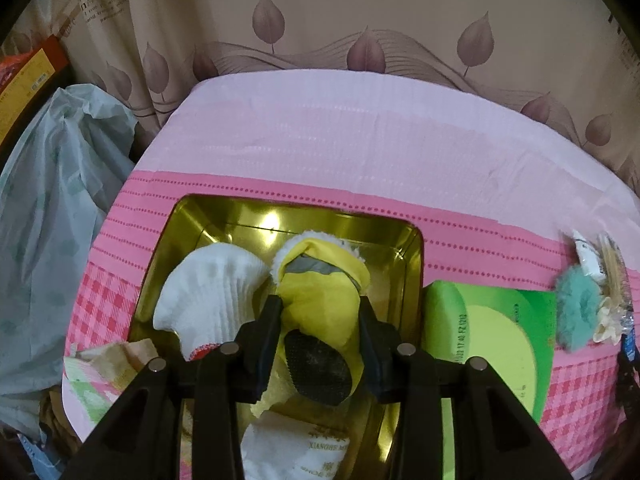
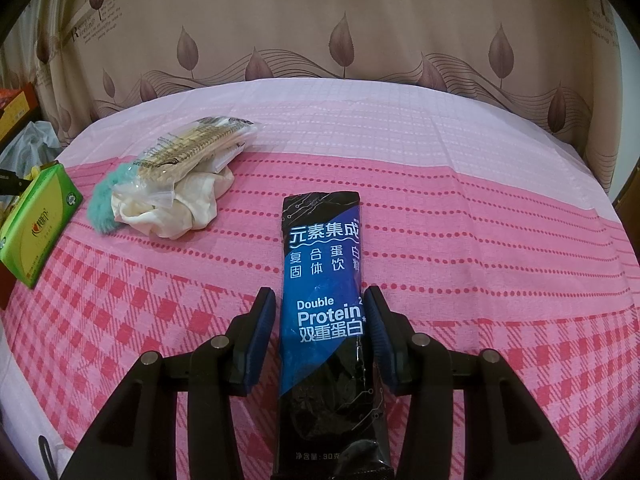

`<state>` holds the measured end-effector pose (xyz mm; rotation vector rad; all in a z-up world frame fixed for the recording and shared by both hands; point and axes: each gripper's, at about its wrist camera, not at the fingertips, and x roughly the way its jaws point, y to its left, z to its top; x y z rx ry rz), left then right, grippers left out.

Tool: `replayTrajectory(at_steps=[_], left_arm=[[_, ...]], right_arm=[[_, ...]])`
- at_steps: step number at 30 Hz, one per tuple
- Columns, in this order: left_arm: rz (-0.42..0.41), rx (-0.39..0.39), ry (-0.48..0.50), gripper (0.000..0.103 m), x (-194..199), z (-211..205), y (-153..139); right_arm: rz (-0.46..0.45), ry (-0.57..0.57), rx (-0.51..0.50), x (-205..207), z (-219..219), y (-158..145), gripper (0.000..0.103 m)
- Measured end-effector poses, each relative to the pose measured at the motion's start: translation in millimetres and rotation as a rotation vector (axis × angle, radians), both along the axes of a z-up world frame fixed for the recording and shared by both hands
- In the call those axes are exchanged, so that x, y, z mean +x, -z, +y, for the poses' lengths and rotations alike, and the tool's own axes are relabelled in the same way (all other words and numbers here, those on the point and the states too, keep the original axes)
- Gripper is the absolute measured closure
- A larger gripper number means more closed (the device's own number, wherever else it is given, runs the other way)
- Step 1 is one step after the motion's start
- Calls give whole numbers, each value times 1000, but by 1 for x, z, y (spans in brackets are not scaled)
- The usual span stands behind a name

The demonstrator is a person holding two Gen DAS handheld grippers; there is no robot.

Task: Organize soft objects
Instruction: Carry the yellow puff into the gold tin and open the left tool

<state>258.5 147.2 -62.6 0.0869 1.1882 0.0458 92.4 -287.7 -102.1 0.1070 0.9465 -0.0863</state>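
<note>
Over the open gold tin [image 1: 408,276] my left gripper [image 1: 320,304] is shut on a yellow bootie [image 1: 320,280] with a grey band, fleece lining and a black dotted sole. A white ribbed sock [image 1: 208,296] lies in the tin just left of it, and a white printed packet [image 1: 288,448] shows below the fingers. In the right wrist view my right gripper [image 2: 318,300] is shut on a long black and blue protein sachet [image 2: 324,248] that points away over the pink cloth.
A green tissue pack [image 1: 492,344] [image 2: 36,216] lies right of the tin. Beyond it sit a teal fluffy scrunchie [image 2: 102,204], a cream cloth [image 2: 180,208] and a clear packet [image 2: 192,148]. A pale plastic bag [image 1: 52,200] hangs off the table's left edge. A leaf-print curtain is behind.
</note>
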Motion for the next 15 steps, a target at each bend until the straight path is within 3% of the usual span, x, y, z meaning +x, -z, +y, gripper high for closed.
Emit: replayTrajectory(at_steps=[15], left_arm=[[23,29,-18,54,-3,0,9]], right_arm=[[2,0,-2,0,-1,0,59]])
